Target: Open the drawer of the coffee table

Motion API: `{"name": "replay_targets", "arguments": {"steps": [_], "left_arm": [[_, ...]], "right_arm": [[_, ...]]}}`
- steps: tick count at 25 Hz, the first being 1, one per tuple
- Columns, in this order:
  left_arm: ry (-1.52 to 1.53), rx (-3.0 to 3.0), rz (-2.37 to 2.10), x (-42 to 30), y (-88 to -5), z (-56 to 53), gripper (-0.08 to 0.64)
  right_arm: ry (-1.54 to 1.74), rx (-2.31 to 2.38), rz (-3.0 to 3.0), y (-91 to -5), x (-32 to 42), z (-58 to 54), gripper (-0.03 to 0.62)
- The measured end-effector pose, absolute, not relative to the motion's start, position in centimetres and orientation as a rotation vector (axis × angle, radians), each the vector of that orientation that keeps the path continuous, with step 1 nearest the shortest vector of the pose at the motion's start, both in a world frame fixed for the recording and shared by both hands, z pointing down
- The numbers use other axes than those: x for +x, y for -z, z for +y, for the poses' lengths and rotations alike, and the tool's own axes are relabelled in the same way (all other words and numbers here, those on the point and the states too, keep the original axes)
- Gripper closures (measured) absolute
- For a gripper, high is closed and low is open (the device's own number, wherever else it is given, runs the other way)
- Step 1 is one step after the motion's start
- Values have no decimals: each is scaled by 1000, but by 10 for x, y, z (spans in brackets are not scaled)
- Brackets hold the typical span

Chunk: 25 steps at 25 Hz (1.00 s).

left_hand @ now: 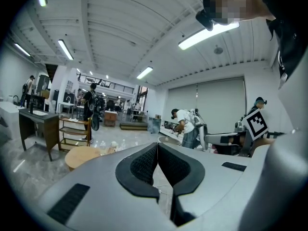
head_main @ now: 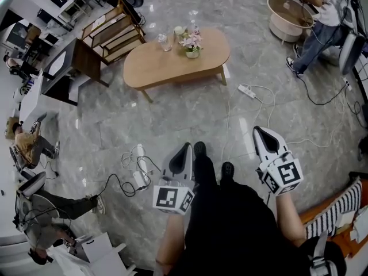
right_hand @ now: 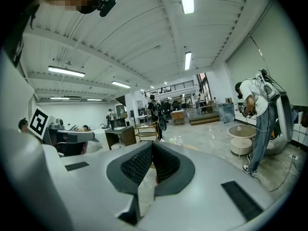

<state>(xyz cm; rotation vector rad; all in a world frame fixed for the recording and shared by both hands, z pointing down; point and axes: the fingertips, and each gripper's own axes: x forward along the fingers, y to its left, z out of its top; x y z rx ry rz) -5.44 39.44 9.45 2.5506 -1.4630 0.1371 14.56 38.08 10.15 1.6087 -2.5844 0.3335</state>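
Now | marble floor [head_main: 172, 117] | wood coffee table [head_main: 158, 65] w/ flower pot [head_main: 191, 45] | L gripper [head_main: 186, 147], R gripper [head_main: 259, 131]: fingers together, empty

We are in a big open lab hall: polished stone floor [head_main: 109, 125] crossed by a power strip [head_main: 246, 91] and loose cables [head_main: 131, 157], strip lights [left_hand: 208, 34] on a ribbed ceiling [left_hand: 120, 23], an oval coffee table [head_main: 167, 65] and wooden shelf [head_main: 112, 33] staged beside a dark desk [head_main: 86, 59], people [head_main: 321, 25] at work.

1. Oval wooden tabletop [head_main: 167, 65] sits on a shiny grey marble floor [head_main: 115, 125].
2. On the tabletop, by its far edge: pot of pink flowers [head_main: 191, 43], clear glasses [head_main: 165, 41] just left of the pot.
3. On the floor right of the tabletop: white power strip [head_main: 246, 91] with loose cables.
4. Left of the tabletop, on the floor: wooden shelf rack [head_main: 112, 30].
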Motion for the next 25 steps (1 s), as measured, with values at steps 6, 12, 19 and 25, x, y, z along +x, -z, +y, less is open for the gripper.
{"name": "replay_targets", "arguments": {"steps": [6,12,19,25], "left_arm": [[-147,2551,-1445,-60,-101,376,546],[-131,2541,-1424,-72,-106,340,546],[-104,2552,-1396,-99,-106,275,546],[-78,2595,-1353,-120,-103,215,546]], "right_arm": [[-340,1635,-2551,-107,145,367,580],[-323,1633,-2525,-105,134,336,580],[-282,1657,-2517,-91,108,274,580],[-249,1684,-2510,-81,83,220,580]]}}
